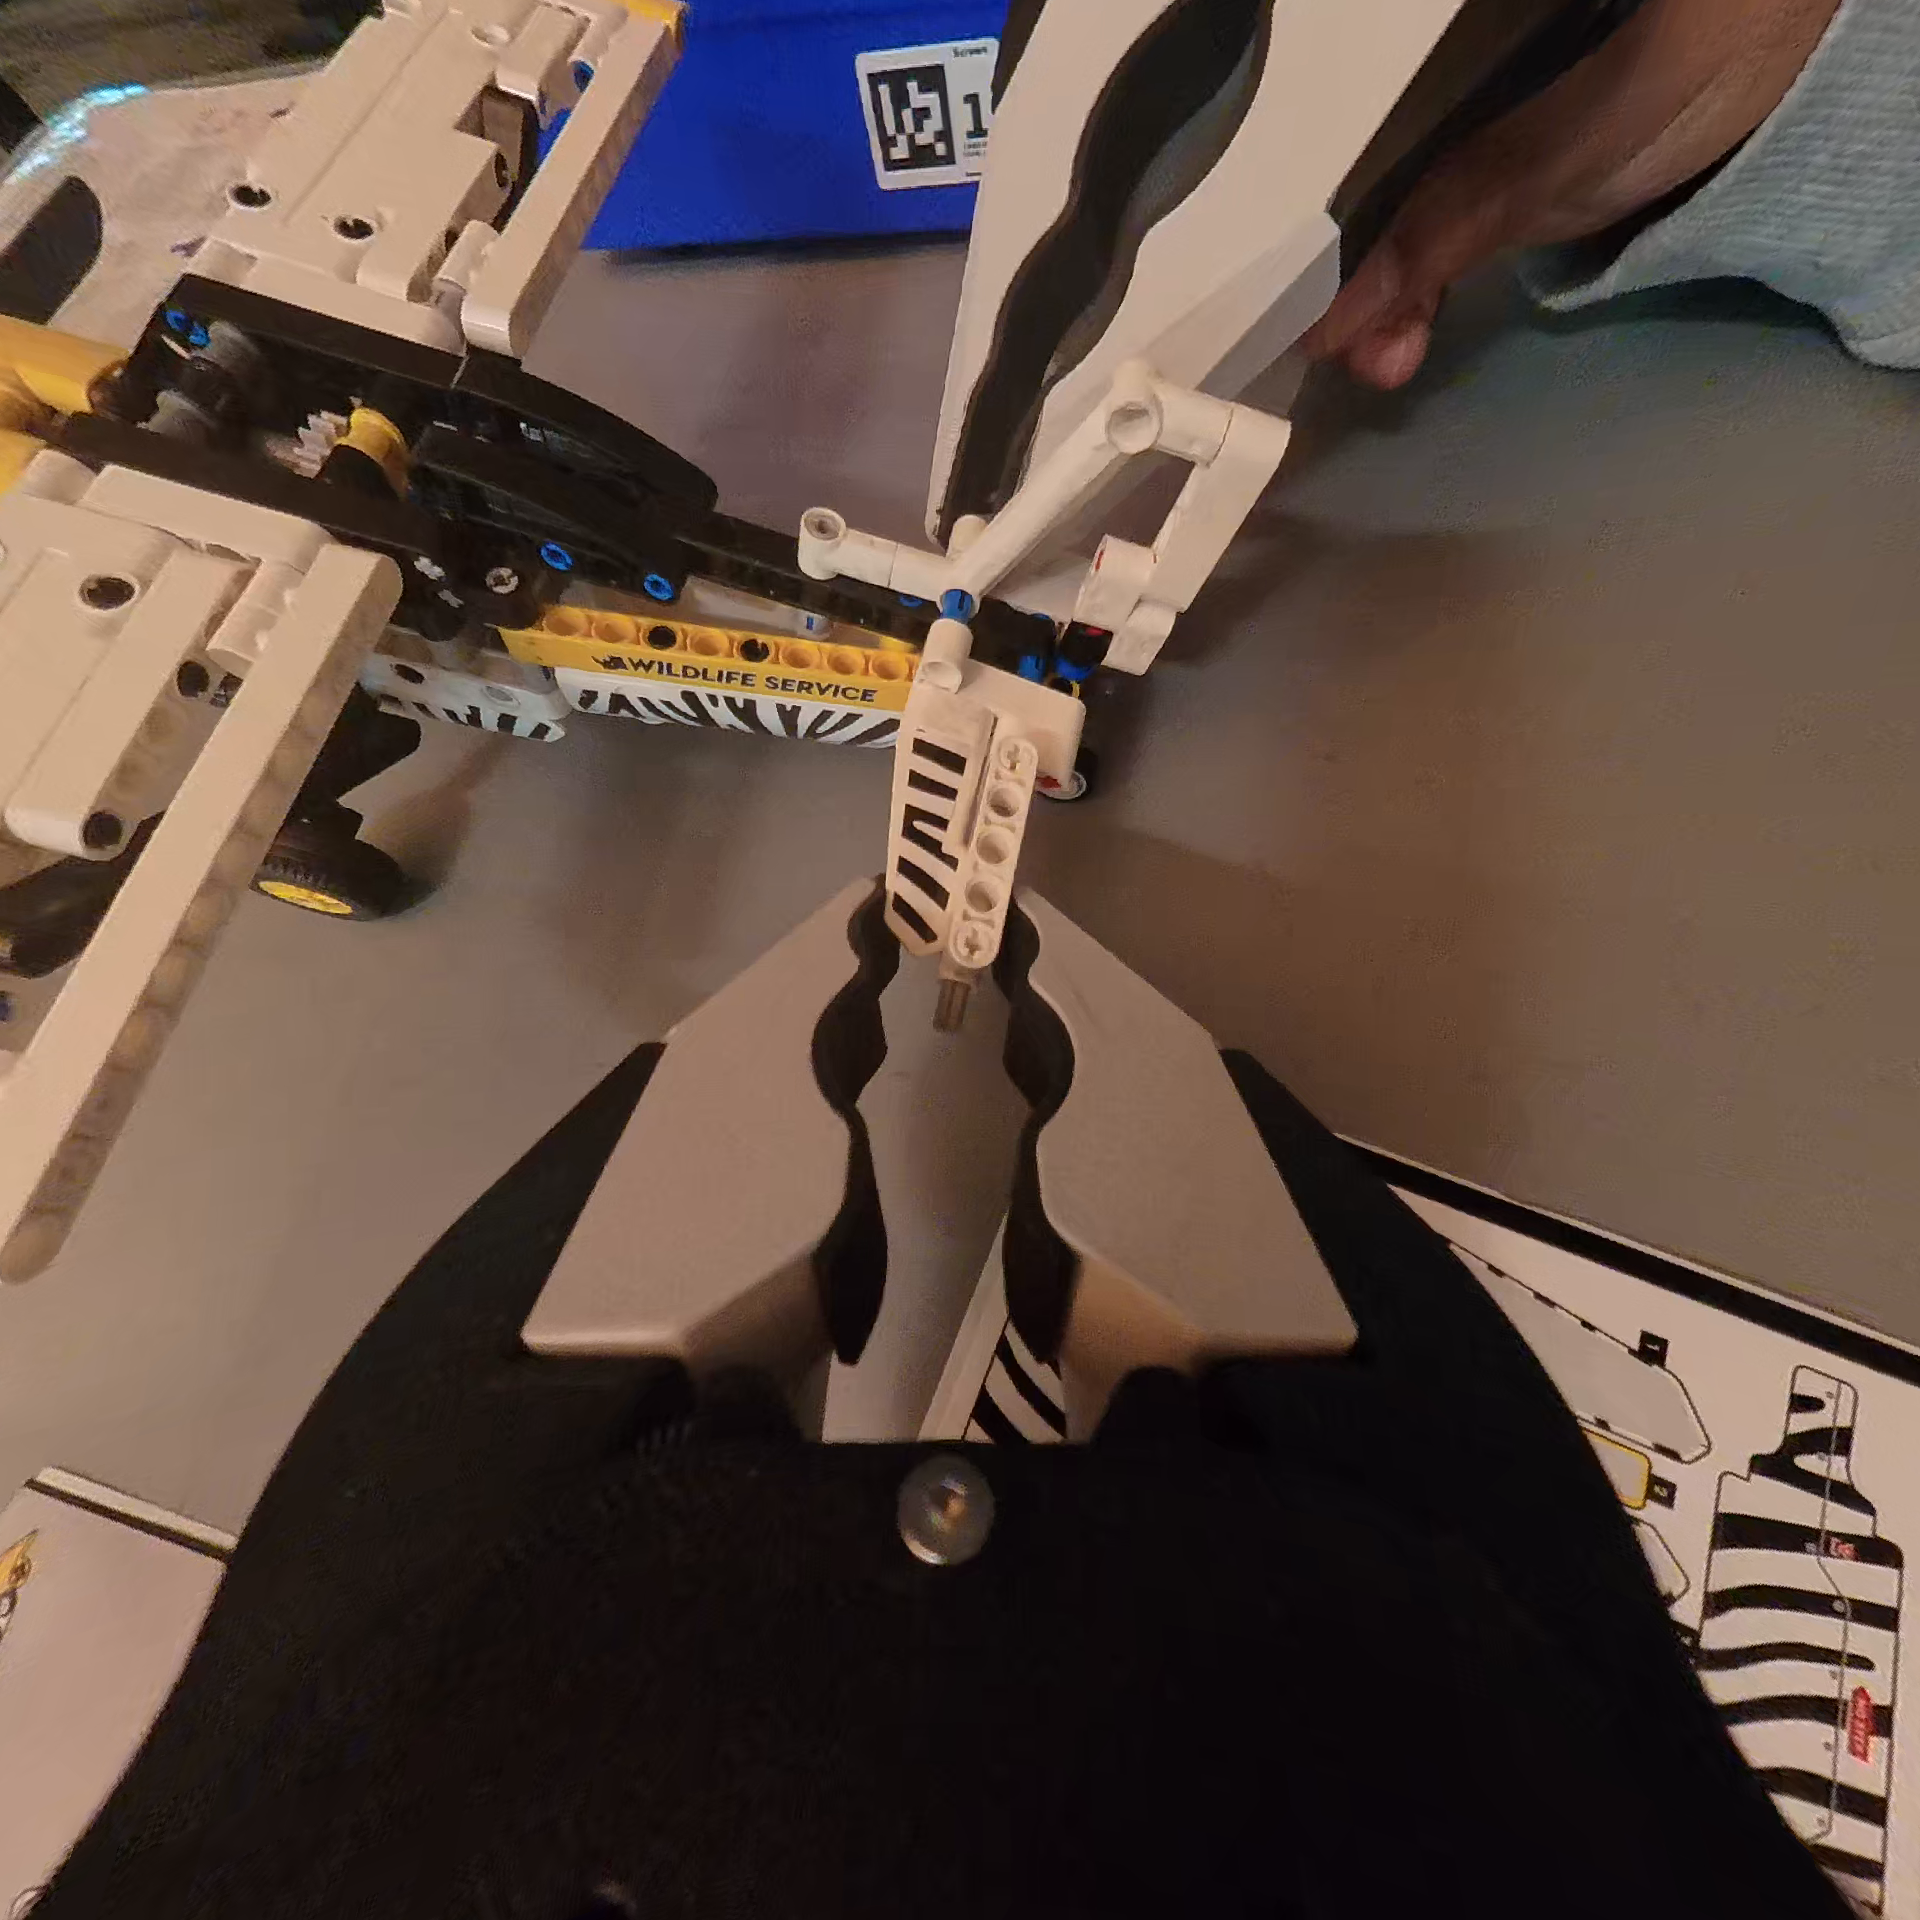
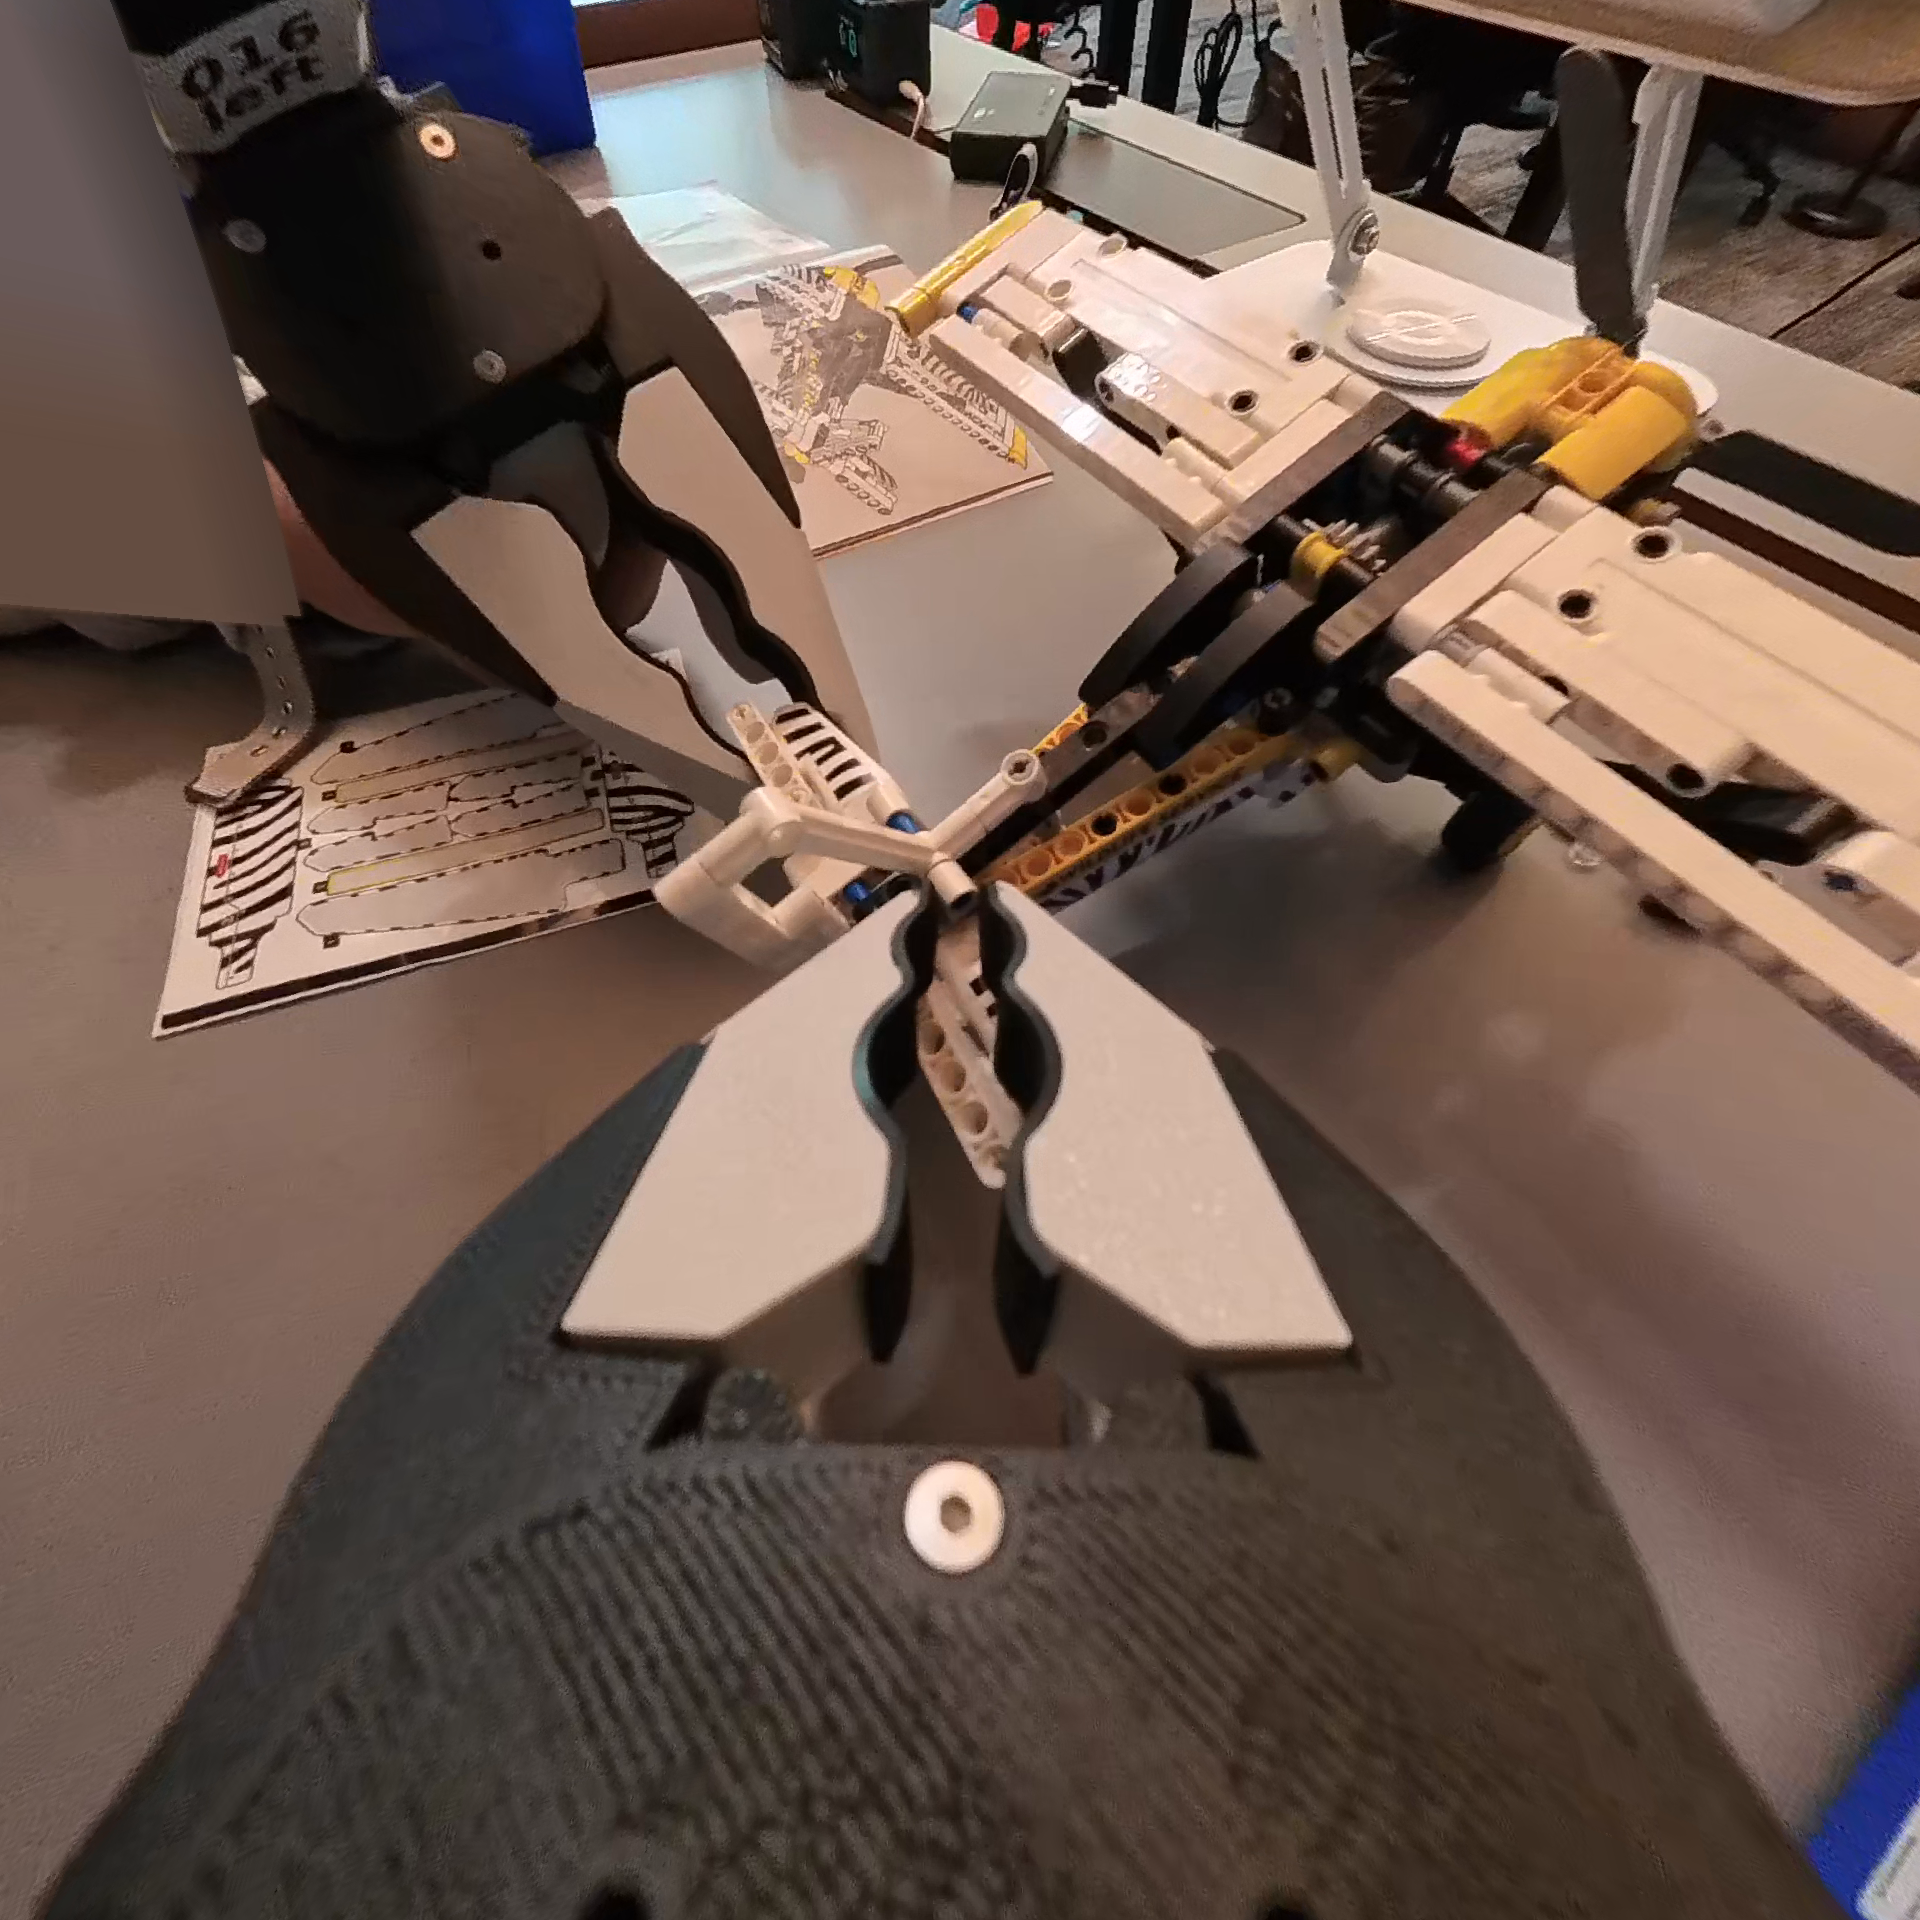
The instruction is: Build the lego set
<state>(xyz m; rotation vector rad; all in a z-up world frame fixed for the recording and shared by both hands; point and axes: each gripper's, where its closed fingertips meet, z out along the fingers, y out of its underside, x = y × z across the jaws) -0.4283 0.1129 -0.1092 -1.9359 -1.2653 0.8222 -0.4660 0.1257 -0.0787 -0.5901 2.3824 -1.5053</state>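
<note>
**Both tongs at the tail of the model**

A grey bench (image 1: 1455, 831) carries a Lego aircraft (image 1: 436, 540), a sticker sheet (image 1: 1787, 1621) and a blue box (image 1: 790, 135). The left tongs (image 1: 940, 935) are clamped on a striped fin (image 1: 956, 831) that hangs from the tail. The right tongs (image 2: 951, 914) are clamped on another white beam (image 2: 966, 1091) at the same joint, just below the 3-armed connector (image 2: 831, 831).

Judged from this, the step is seating or aligning the tail fins. It should go best with 1 hand bracing the tail while the other presses straight along the pin, not twisting, so the thin white arms do not pop off. The model's wheels may roll, so push gently.
</note>
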